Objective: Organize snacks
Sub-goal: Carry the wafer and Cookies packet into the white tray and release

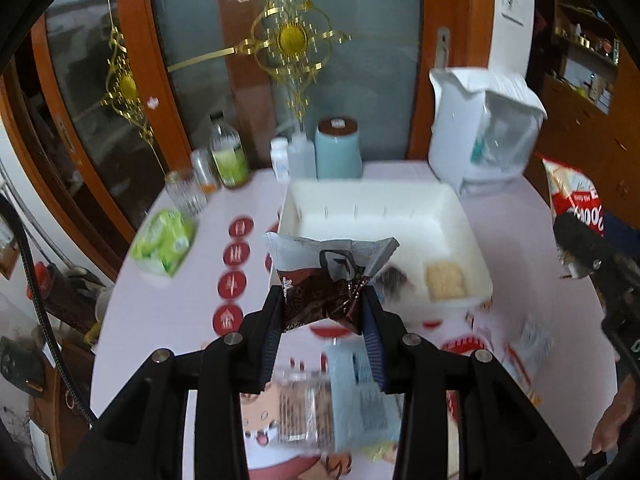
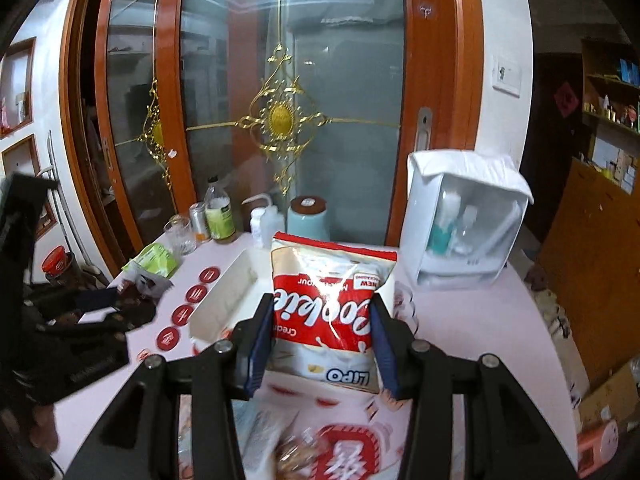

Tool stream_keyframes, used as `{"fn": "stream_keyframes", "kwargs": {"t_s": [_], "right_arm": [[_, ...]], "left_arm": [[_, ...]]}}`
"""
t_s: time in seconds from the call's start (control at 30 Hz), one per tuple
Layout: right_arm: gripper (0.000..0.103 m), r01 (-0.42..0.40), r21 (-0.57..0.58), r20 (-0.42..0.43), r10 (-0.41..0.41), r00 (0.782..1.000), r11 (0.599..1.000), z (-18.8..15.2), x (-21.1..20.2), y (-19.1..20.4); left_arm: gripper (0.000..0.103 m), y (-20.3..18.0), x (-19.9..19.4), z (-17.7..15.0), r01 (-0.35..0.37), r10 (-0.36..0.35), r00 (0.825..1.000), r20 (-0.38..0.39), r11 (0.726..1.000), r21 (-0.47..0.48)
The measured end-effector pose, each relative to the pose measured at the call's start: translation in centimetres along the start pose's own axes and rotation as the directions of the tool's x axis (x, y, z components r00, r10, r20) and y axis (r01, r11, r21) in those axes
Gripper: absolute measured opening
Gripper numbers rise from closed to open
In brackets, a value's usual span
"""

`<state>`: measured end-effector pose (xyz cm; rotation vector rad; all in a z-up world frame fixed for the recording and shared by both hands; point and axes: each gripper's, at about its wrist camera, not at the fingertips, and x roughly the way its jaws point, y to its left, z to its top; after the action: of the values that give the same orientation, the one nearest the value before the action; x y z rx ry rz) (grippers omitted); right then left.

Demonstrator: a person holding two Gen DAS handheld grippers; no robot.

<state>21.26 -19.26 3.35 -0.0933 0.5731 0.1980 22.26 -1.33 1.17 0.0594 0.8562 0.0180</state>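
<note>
My left gripper [image 1: 323,304] is shut on a brown and silver snack packet [image 1: 326,276], held above the table just in front of the white bin's [image 1: 472,240] near rim. The bin holds a pale wafer snack [image 1: 445,279] and a dark packet [image 1: 394,280]. My right gripper [image 2: 322,312] is shut on a red and white cookie bag [image 2: 332,312], held upside down in front of the white bin [image 2: 232,288]. The cookie bag also shows at the right edge of the left wrist view [image 1: 576,196]. Several more snack packets [image 1: 332,400] lie on the table under my left gripper.
At the table's back stand a green-labelled bottle [image 1: 228,156], a glass jar [image 1: 186,192], white bottles [image 1: 294,156], a light blue canister [image 1: 338,148] and a white box [image 1: 484,128]. A green tissue pack [image 1: 164,246] lies left. Glass doors stand behind.
</note>
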Motion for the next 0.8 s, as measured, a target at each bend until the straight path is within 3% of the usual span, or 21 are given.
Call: {"fn": "stream_keyframes", "kwargs": {"t_s": [0.2,0.33,0.43,0.67,0.8], "right_arm": [[0.046,-0.011,0.039,0.026,0.01,1.0,0.999,2.4,2.5,-3.3],[0.046,-0.045,0.097,0.009,0.044,0.999,0.994,3.3,5.5,-5.2],[0.046,-0.053,0.105,-0.027,0.056,0.998,0.993,3.3,8.1,-5.6],[0.046,-0.062,0.097,-0.212,0.081,0.974,0.993,0.5,16.7,-4.9],[0.047,-0.043,0.062,-0.268,0.058,0.962,0.997,-0.9,19.6,-4.3]], "left_arm": [[0.036,-2.9,0.3,4.5,-0.069,0.067,0.995,0.071,0.997,0.026],[0.036,-4.4,2.4,6.8,-0.098,0.095,0.992,0.079,0.995,0.035],[0.037,-4.8,5.6,8.1,-0.075,0.075,0.996,0.046,0.997,0.008],[0.039,-5.7,15.7,8.7,-0.088,0.085,0.989,-0.118,0.996,-0.024],[0.049,-5.4,19.4,7.9,-0.105,0.094,0.98,-0.176,0.993,-0.054]]}}
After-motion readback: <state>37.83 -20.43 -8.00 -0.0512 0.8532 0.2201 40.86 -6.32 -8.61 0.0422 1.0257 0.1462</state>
